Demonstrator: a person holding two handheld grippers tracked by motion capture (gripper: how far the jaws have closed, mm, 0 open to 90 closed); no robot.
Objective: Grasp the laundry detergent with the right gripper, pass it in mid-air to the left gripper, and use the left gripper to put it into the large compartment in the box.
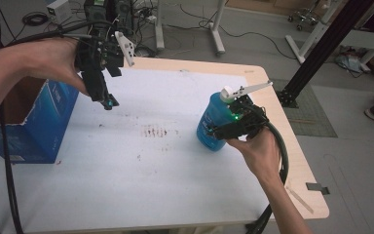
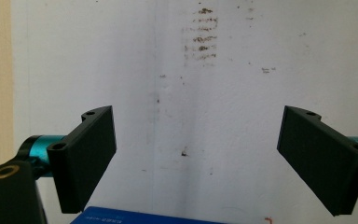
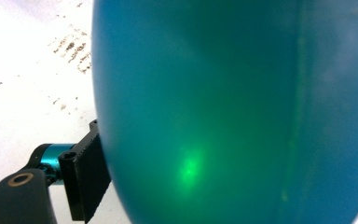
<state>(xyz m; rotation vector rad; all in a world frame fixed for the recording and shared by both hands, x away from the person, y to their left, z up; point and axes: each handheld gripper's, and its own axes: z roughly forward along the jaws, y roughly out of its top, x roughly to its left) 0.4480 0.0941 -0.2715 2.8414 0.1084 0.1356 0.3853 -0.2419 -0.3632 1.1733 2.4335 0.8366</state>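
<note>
The right tool [image 1: 229, 127] is clamped around a blue bottle [image 1: 210, 122] that stands upright on the tabletop [image 1: 151, 185]; the bottle's body presses against its near jaw. The left tool [image 1: 104, 100] hangs wide and empty above the stains [image 1: 154, 130], beside a blue box [image 1: 44, 126]. Best to grip firmly at mid-body and keep the bottle upright, lest the pump top tip it.

Even, bright overhead light washed the white tabletop [image 1: 175, 161] with soft, faint shadows. The blue bottle [image 3: 223, 107] loomed blurred and out of focus (a green glow reflected on it). Mild edge distortion showed.
</note>
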